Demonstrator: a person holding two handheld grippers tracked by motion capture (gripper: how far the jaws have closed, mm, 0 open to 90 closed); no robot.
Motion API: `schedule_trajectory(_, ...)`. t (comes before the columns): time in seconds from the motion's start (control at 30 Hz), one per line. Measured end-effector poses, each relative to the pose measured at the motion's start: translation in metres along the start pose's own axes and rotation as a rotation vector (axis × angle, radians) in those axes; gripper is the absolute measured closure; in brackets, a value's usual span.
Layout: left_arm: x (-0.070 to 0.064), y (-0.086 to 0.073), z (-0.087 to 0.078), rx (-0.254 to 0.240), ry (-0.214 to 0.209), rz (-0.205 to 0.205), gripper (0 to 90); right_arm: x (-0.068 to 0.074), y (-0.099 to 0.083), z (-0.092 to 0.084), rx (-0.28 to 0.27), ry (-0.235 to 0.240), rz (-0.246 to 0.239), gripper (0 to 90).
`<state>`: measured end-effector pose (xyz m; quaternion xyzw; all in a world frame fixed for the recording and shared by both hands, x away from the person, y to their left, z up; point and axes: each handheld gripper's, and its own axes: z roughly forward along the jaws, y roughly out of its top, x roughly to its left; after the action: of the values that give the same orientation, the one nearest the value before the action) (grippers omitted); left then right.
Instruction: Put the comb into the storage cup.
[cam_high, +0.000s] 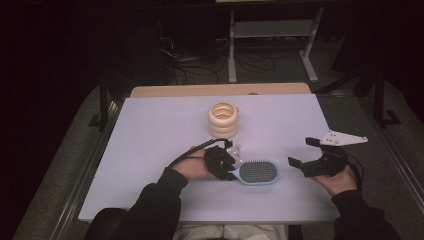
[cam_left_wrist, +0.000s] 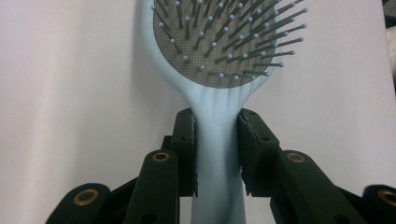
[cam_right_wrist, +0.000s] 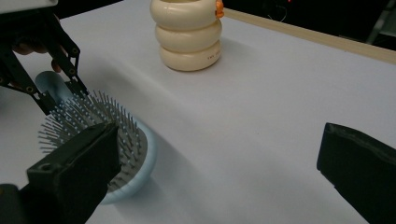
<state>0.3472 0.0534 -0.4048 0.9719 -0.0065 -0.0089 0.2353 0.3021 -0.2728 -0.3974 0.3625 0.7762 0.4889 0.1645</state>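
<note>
Dim light is falling on the white table (cam_high: 150, 150) in the high view, while the room behind is sinking into near black and fine detail is getting lost in grain. In the left gripper view the hairbrush (cam_left_wrist: 219, 42) is showing sharp under even light, casting a soft shadow leftward. In the right gripper view the near jaws are blurring, and the light is perhaps coming from above.

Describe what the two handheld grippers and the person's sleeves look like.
Both the left gripper and the right gripper are black, with hinged linkage jaws, brass-coloured rivets and flat pads. A black cable trails from each. The right carries a pale grey three-cornered plate. The sleeves are dark.
</note>
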Motion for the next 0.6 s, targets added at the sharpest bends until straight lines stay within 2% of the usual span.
schedule_trajectory(0.6, 0.006, -0.010, -0.024, -0.057, 0.030, -0.036, 70.6, 0.000, 0.000, 0.000, -0.001, -0.002, 0.000, 0.0)
